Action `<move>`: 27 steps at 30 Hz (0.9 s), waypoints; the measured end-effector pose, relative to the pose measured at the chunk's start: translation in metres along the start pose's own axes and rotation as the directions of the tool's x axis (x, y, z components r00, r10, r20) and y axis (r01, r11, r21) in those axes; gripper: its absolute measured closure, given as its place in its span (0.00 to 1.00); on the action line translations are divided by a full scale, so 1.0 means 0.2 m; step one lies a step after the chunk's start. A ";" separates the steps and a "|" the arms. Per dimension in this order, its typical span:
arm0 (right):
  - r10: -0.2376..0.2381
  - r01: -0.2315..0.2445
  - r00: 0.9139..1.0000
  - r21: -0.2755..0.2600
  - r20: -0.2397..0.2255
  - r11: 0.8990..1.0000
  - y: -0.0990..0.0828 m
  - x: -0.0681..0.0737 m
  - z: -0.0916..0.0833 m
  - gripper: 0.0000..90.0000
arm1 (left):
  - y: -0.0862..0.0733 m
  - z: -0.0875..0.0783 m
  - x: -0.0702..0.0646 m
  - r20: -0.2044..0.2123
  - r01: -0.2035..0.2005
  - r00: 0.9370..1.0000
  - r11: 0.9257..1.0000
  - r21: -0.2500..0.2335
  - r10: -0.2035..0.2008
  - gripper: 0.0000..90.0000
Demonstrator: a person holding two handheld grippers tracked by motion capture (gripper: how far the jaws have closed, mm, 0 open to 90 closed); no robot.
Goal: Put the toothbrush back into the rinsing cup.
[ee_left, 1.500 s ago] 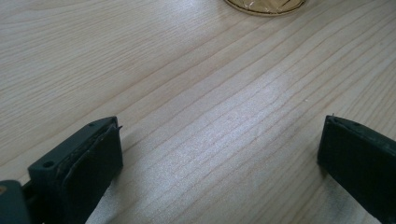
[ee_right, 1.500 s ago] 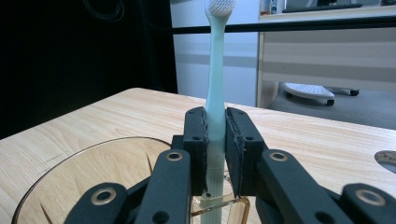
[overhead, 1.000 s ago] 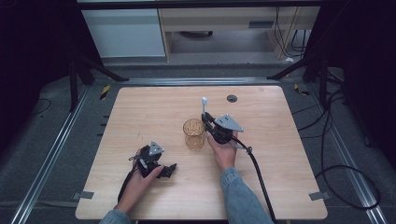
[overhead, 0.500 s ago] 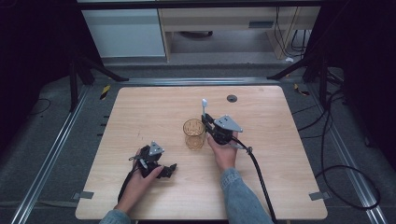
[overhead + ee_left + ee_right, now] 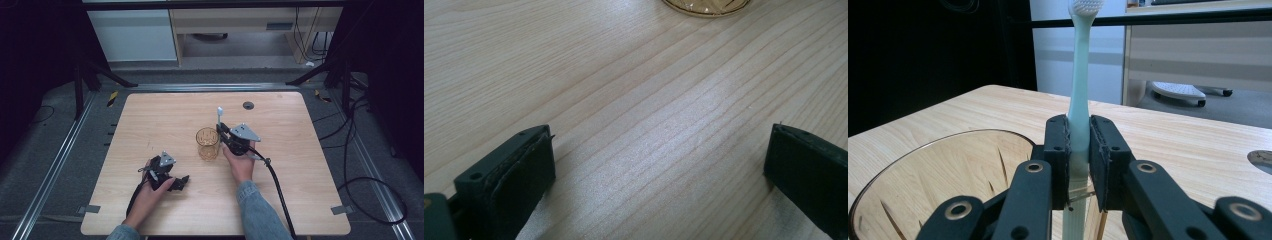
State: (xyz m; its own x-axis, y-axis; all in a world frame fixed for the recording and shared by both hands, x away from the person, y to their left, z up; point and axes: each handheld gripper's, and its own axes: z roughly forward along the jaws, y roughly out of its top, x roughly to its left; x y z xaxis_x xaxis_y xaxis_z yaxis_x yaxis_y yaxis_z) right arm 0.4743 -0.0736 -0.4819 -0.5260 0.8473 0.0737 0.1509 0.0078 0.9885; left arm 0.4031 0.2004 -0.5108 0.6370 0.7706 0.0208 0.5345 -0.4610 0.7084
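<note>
No displacement is seen against the earlier frames: both hands, the toothbrush and the glass are found where they were. The right claw (image 5: 221, 129) is shown clamped on the toothbrush (image 5: 1079, 100), whose pale mint handle is pinched between the two black pads just above the glass (image 5: 207, 143), at its far right rim. The brush is held upright, with the white bristled head uppermost and the lower handle passing down behind the pads at the rim of the glass. The handle is smooth, slim and slightly translucent; the pads are matt, ribbed and rectangular. The glass is an amber, transparent, round tumbler with dark tapering cuts in its wall. The left claw (image 5: 181, 182) is seen resting on the worktop (image 5: 300, 190) to the near left of the glass, well apart from it, its jaws spread wide with only bare pale wood grain between them.
</note>
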 end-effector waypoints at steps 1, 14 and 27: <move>0.000 0.000 1.000 0.003 -0.001 1.000 0.00 0.00 0.00 0.87 | 0.00 0.00 0.00 0.000 0.000 1.000 1.000 0.000 0.000 0.00; 0.009 -0.009 1.000 0.008 -0.002 1.000 0.00 -0.01 -0.01 0.84 | 0.00 0.00 0.00 0.000 0.000 1.000 1.000 0.000 0.000 0.00; 0.005 -0.005 1.000 0.001 -0.004 1.000 0.03 -0.02 -0.03 0.82 | 0.00 0.00 0.00 0.001 -0.002 1.000 1.000 0.000 0.002 0.00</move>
State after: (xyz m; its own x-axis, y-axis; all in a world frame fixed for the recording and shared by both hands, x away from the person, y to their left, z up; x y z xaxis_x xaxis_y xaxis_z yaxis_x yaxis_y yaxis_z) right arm 0.4719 -0.0794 -0.4755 -0.5290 0.8449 0.0790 0.1541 0.0041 0.9881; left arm 0.4031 0.2002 -0.5108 0.6384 0.7694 0.0212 0.5333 -0.4621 0.7086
